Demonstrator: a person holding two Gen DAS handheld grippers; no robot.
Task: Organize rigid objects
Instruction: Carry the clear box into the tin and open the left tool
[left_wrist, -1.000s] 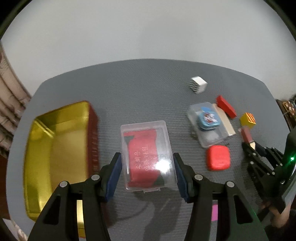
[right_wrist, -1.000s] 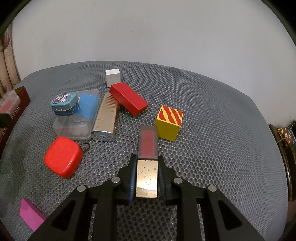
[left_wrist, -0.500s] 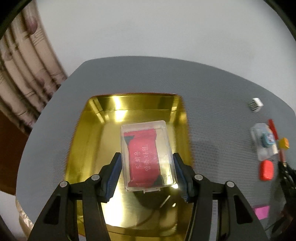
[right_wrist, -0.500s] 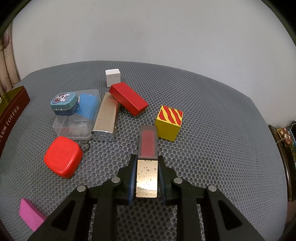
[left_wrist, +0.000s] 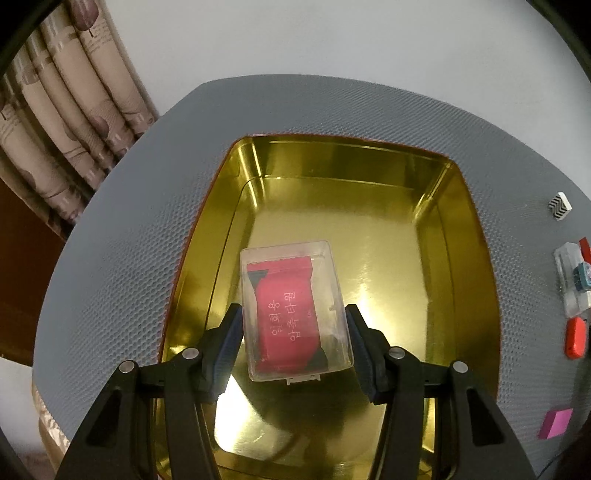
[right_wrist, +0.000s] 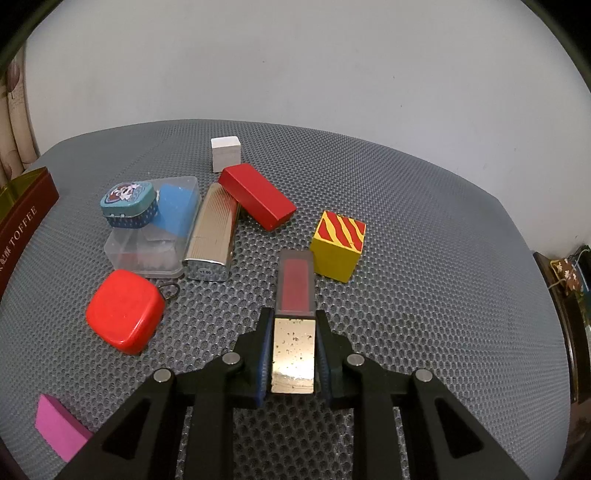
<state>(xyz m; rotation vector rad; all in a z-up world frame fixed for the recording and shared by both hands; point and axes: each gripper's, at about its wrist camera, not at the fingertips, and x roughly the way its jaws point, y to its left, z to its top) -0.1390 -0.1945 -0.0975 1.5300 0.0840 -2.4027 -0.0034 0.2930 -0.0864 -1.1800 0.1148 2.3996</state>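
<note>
A: What has the left gripper (left_wrist: 294, 341) got?

B: Its pads are clamped on the sides of a clear plastic case (left_wrist: 293, 308) with a red packet inside, held over the gold tin (left_wrist: 463, 258) open below it.

A: And the right gripper (right_wrist: 293, 356)?

B: Closed tight on a lipstick tube (right_wrist: 295, 317) that points ahead; a yellow striped cube (right_wrist: 338, 245) sits just ahead-right, a red rounded case (right_wrist: 123, 310) to its left.
</note>
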